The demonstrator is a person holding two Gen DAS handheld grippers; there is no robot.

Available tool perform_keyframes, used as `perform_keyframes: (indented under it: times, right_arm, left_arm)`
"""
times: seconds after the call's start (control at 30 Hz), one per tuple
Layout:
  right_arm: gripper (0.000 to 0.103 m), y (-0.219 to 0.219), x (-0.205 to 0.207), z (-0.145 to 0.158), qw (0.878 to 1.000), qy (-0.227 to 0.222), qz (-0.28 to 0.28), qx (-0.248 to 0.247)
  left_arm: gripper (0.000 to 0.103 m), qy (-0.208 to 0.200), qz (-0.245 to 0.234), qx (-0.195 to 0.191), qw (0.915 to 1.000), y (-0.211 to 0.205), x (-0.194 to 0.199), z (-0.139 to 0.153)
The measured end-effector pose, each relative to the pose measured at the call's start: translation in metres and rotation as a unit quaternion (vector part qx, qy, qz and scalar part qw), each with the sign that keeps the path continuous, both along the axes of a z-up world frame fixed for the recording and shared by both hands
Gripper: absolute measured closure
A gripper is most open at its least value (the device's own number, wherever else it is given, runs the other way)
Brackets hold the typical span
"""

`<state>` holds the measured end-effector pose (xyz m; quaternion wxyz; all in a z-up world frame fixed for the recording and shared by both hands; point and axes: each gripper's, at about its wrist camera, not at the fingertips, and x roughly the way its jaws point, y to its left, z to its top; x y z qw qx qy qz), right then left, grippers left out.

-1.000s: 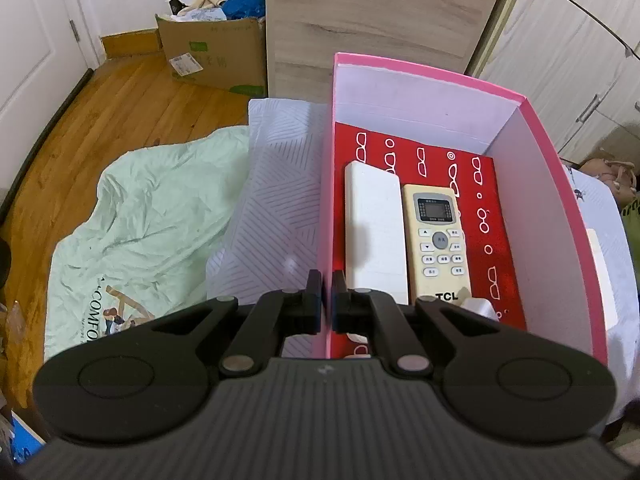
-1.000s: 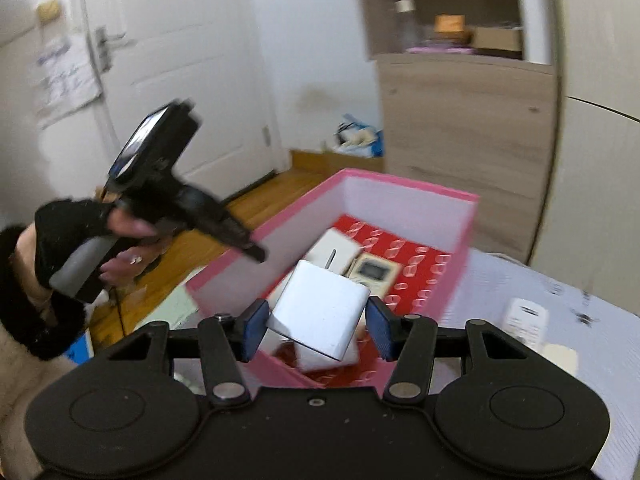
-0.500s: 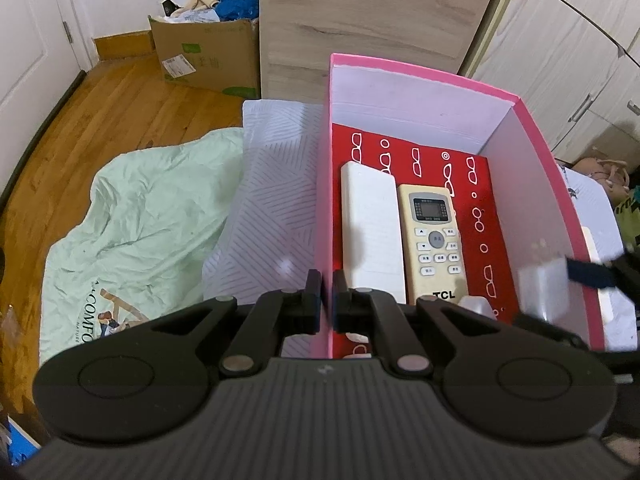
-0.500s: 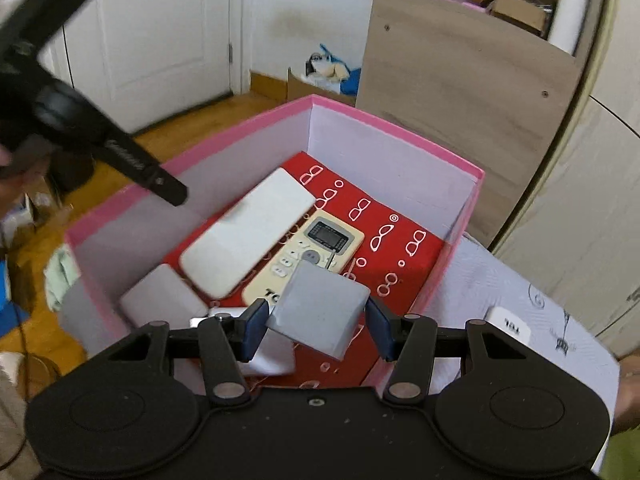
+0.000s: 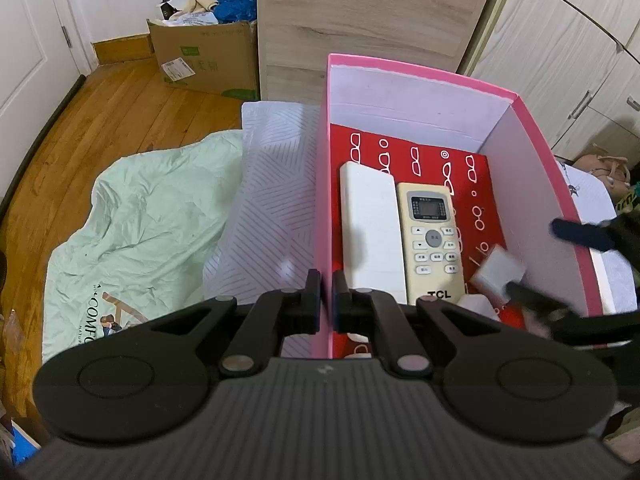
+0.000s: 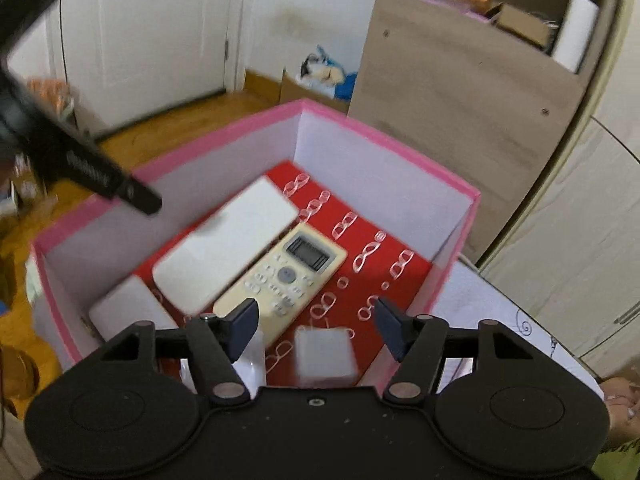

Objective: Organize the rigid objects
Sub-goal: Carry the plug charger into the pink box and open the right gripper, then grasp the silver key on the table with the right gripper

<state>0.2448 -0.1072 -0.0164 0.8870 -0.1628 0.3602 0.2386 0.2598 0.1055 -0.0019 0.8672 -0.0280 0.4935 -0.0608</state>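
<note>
A pink box point(image 5: 536, 152) with a red patterned floor holds a long white block point(image 5: 370, 236), a cream TCL remote point(image 5: 432, 240) and small white pieces. My left gripper point(image 5: 327, 300) is shut on the box's left wall point(image 5: 322, 216). My right gripper point(image 6: 316, 320) is open over the box's near right corner. A small white block point(image 6: 325, 354) lies blurred on the red floor just under it, apart from the fingers. That block also shows in the left wrist view point(image 5: 498, 272), between the right gripper's fingers point(image 5: 580, 232).
The box stands on a white striped cloth point(image 5: 268, 184). A mint green sheet point(image 5: 132, 232) lies on the wooden floor. A cardboard box point(image 5: 204, 60), a wooden cabinet point(image 5: 372, 20) and white cupboard doors point(image 5: 580, 72) stand behind. A white item point(image 5: 606, 280) lies right of the box.
My right gripper moved down over the box, opened and let go of the small white block, which now lies inside the box. My left gripper kept its hold on the wall.
</note>
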Motion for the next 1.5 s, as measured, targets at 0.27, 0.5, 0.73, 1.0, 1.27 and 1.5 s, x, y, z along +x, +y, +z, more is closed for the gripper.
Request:
perform_keyframes:
  times: [0.27,0.5,0.73,1.0,1.27,1.5]
  right_arm:
    - [0.034,-0.062,-0.031,0.031,0.996,0.003,-0.038,0.081]
    - [0.034,-0.120,-0.036,0.008,0.978,0.123,-0.104,0.136]
    - [0.035,-0.134,-0.040,-0.034,0.968,0.189,-0.124,0.109]
    - [0.043,-0.143,-0.027,-0.058,0.946,0.251,-0.143,0.144]
    - [0.089,-0.124,-0.024,-0.071,0.958,0.228,-0.139,0.101]
    - [0.096,-0.137,-0.024,-0.066,0.953,0.232,-0.152,0.125]
  left_arm:
    - [0.098,0.003,0.003,-0.006,1.0000,0.000,0.000,0.000]
    - [0.099,0.004,0.008,-0.006,0.9999,-0.003,0.000,0.000]
    - [0.099,0.000,0.008,-0.003,1.0000,-0.003,-0.003,0.000]
    - [0.099,0.000,0.008,0.002,1.0000,-0.003,-0.005,0.000]
    - [0.098,0.003,0.016,-0.011,0.9998,0.001,-0.003,0.002]
    - [0.098,0.003,0.016,-0.010,0.9998,0.002,-0.003,0.002]
